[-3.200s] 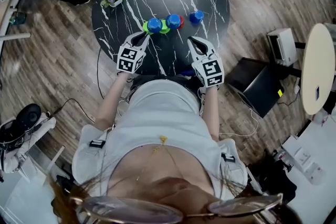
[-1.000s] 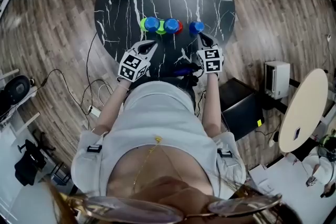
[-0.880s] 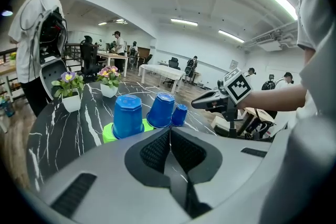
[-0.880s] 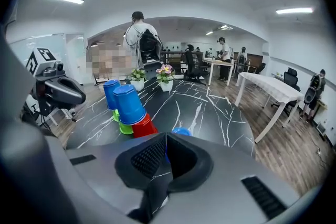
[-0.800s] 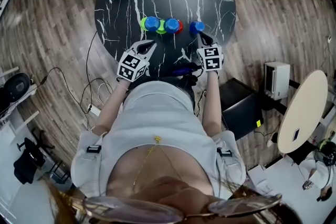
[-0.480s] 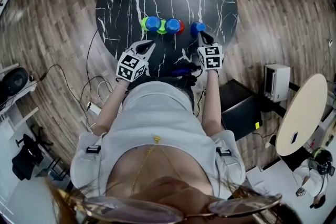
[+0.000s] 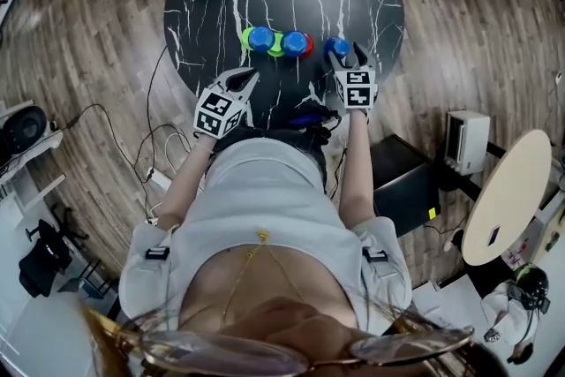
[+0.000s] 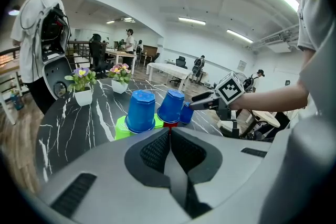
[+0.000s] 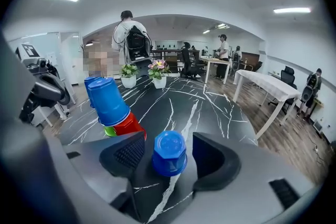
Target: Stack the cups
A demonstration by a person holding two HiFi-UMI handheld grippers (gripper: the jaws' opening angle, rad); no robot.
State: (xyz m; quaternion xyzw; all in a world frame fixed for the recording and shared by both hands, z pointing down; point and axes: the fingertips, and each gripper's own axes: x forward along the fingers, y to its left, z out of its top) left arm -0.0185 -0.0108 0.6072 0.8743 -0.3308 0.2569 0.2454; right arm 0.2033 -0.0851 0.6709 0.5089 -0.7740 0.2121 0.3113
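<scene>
One grab coming up, probably. Just popped the right claw [image 9: 169, 139] apart around the lone blue cup [image 9: 169, 153], upside down between the pads [image 9: 128, 153], untouched. Left claw [image 8: 169, 131] pinched together on nothing. Next: squeeze, lift, drop onto the other cups [image 9: 107, 99] off that claw's left.

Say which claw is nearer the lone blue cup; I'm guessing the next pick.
Right. The right claw, jaws just opened, straddles the lone blue cup; the left claw, shut, sits short of the other cups.
</scene>
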